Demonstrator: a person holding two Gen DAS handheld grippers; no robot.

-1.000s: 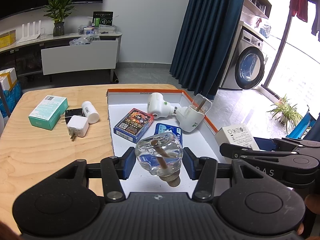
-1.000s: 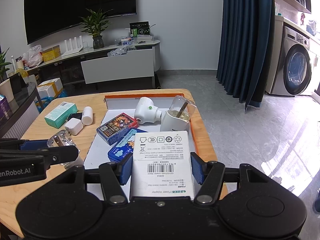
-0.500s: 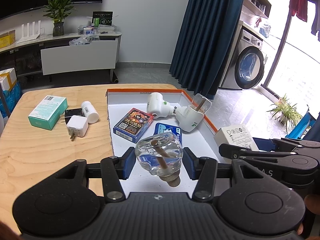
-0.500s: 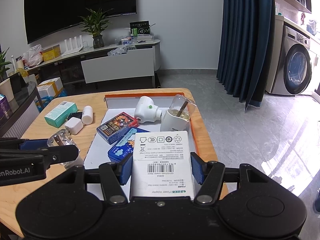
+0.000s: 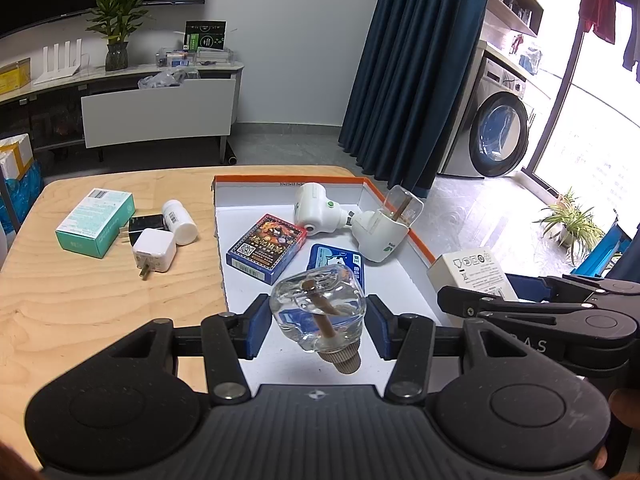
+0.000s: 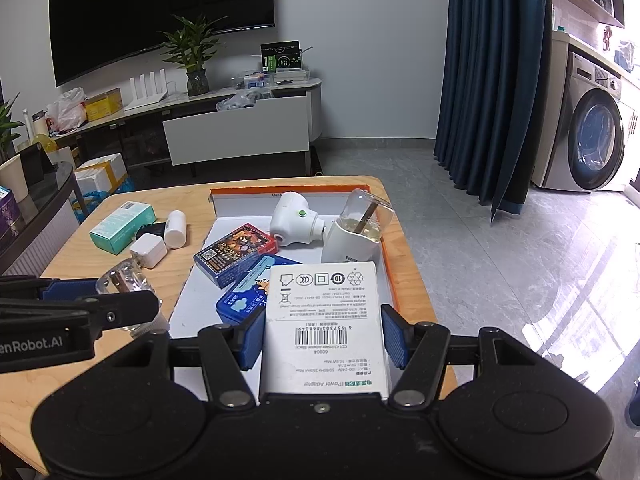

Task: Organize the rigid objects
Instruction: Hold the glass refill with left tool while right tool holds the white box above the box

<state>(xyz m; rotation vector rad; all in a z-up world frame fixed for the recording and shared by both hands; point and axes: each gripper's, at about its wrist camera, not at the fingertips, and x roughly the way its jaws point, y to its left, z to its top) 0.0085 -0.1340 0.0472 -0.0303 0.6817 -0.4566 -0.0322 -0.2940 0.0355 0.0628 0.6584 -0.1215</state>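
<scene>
Pale wooden table (image 5: 80, 304); clear glass bottle (image 5: 318, 310), boxy white carton (image 6: 326, 320)

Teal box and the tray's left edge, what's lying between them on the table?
Left wrist view: a black charger, a white plug adapter and a small white bottle lie there.

Clear glossy glass bottle (image 5: 318, 308); matt white cardboard box (image 6: 325, 320); pale wood-grain table (image 5: 80, 300); matt black plastic left gripper (image 5: 318, 326).
</scene>
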